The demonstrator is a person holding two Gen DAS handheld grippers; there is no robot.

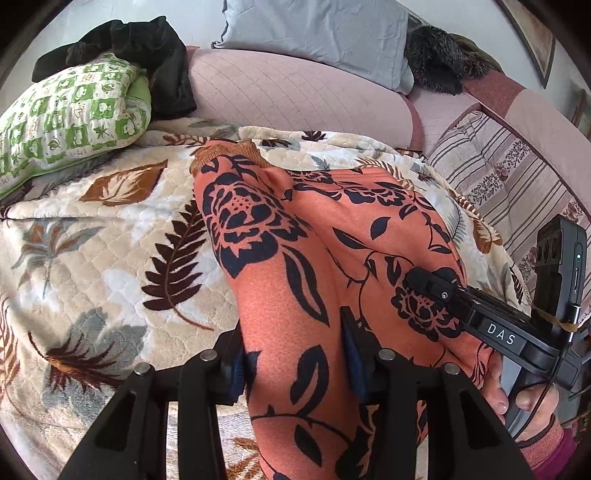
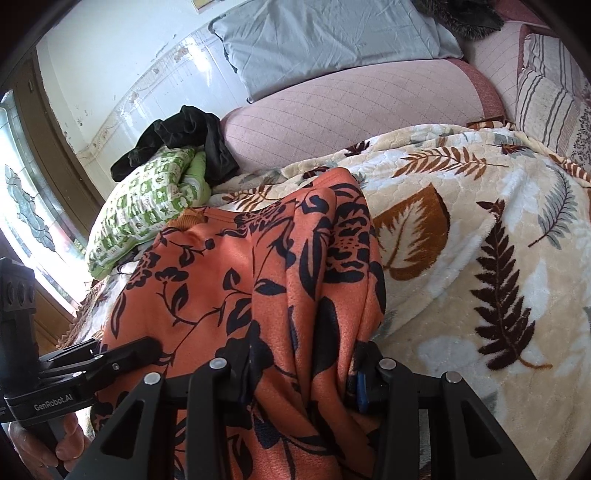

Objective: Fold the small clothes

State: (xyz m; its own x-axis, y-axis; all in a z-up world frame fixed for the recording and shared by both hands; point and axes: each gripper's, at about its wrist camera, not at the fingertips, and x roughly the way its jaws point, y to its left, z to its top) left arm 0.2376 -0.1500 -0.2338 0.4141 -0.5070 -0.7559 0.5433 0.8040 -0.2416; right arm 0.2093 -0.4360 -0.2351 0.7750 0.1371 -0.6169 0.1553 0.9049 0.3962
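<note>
An orange garment with a dark floral print is lifted off the leaf-patterned blanket, its far end still resting on the blanket. My left gripper is shut on a bunched fold of it, with the blue pads pressing the cloth from both sides. In the left wrist view the right gripper grips the same cloth at the right, held by a hand. In the right wrist view my right gripper is shut on a thick gather of the garment. The left gripper holds the cloth at the lower left.
A green-and-white patterned pillow with dark clothing on it lies at the back left. A pink quilted bolster, a grey pillow and a striped cushion line the back and right. A window is at the left.
</note>
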